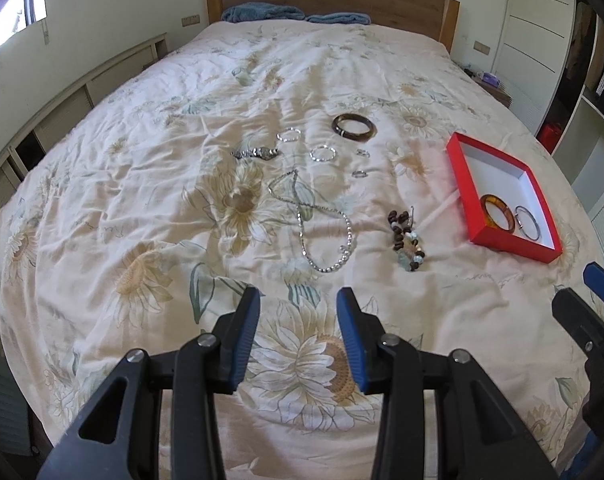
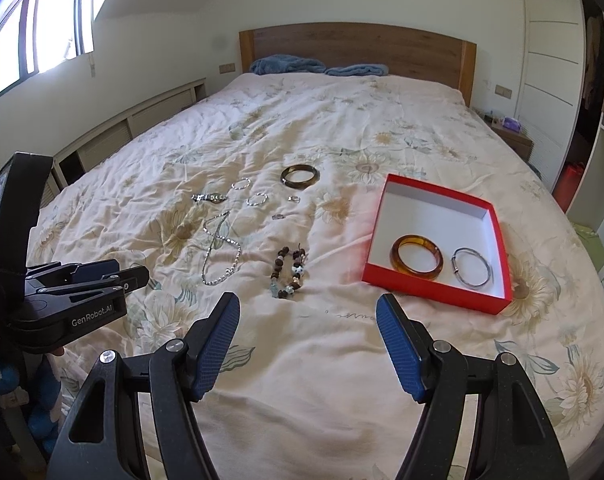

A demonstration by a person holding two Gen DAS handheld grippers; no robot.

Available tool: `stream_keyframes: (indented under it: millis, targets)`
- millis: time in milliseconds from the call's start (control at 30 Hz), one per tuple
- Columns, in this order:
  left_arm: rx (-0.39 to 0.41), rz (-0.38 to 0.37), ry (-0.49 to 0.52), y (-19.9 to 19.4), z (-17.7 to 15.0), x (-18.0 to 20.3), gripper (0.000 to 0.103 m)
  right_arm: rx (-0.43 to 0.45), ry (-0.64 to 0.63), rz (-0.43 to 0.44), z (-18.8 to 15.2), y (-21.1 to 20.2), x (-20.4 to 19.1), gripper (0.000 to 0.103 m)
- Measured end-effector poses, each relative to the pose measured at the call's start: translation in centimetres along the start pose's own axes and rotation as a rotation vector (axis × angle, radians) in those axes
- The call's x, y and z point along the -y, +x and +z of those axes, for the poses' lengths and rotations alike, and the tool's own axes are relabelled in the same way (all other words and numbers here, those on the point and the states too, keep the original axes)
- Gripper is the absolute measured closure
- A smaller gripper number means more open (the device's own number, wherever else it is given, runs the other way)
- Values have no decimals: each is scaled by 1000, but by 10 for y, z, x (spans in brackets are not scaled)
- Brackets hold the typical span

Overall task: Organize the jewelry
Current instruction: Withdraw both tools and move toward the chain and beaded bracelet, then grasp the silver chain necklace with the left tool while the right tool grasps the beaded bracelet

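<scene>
A red box (image 1: 458,160) (image 2: 382,216) lies on the right of the bed; in it are an amber bangle (image 1: 494,199) (image 2: 395,257) and a thin silver bangle (image 1: 518,220) (image 2: 456,268). Loose on the bedspread lie a dark bangle (image 1: 352,134) (image 2: 298,186), a beaded bracelet (image 1: 406,240) (image 2: 298,270), a sparkling necklace (image 1: 334,266) (image 2: 218,278), a silver watch (image 1: 258,153) (image 2: 210,197), two silver hoops (image 1: 289,135) and two small rings (image 1: 360,174). My left gripper (image 1: 299,294) (image 2: 140,276) hovers open before the necklace. My right gripper (image 2: 308,300) (image 1: 578,284) is open near the beads, empty.
A flowered bedspread (image 1: 142,200) covers the whole bed. At the far end are a wooden headboard (image 2: 358,48) and blue bedding (image 2: 286,65). Low cabinets (image 2: 122,132) line the left wall under a window; a white wardrobe (image 2: 550,60) and a bedside table (image 2: 510,136) stand right.
</scene>
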State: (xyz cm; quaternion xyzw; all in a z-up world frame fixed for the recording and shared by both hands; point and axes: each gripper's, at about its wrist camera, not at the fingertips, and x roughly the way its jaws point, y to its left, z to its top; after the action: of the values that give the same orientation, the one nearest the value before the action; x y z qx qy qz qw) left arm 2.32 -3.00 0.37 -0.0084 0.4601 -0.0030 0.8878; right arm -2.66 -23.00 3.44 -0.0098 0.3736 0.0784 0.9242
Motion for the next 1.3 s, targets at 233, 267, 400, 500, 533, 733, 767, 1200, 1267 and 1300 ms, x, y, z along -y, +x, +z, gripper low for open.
stream_keyframes:
  millis: [233, 267, 400, 500, 533, 733, 767, 1200, 1267, 1300]
  targets:
    - [-34, -10, -12, 18, -1, -7, 65, -47, -15, 13, 0, 20, -7, 33]
    - [-39, -10, -14, 20, -1, -9, 65, -54, -17, 15, 0, 23, -8, 33]
    - [-63, -15, -23, 33, -2, -15, 65, -83, -15, 33, 0, 36, -11, 33]
    - [-77, -17, -29, 42, -2, -19, 65, -104, 8, 69, -1, 48, -10, 33]
    - [-82, -21, -35, 45, -2, -21, 65, -110, 21, 84, -1, 52, -8, 33]
    - [-103, -80, -76, 65, 6, -30, 65, -168, 100, 166, -5, 81, 3, 34]
    - [-104, -89, -82, 69, 9, -31, 65, -177, 108, 175, -5, 86, 5, 35]
    - [-159, -208, -69, 124, 35, -17, 65, -266, 113, 222, 12, 160, 7, 44]
    - [-171, -223, -62, 130, 34, -16, 65, -279, 106, 227, 11, 168, 7, 45]
    - [-176, -221, -62, 133, 33, -16, 65, -285, 104, 228, 11, 171, 7, 45]
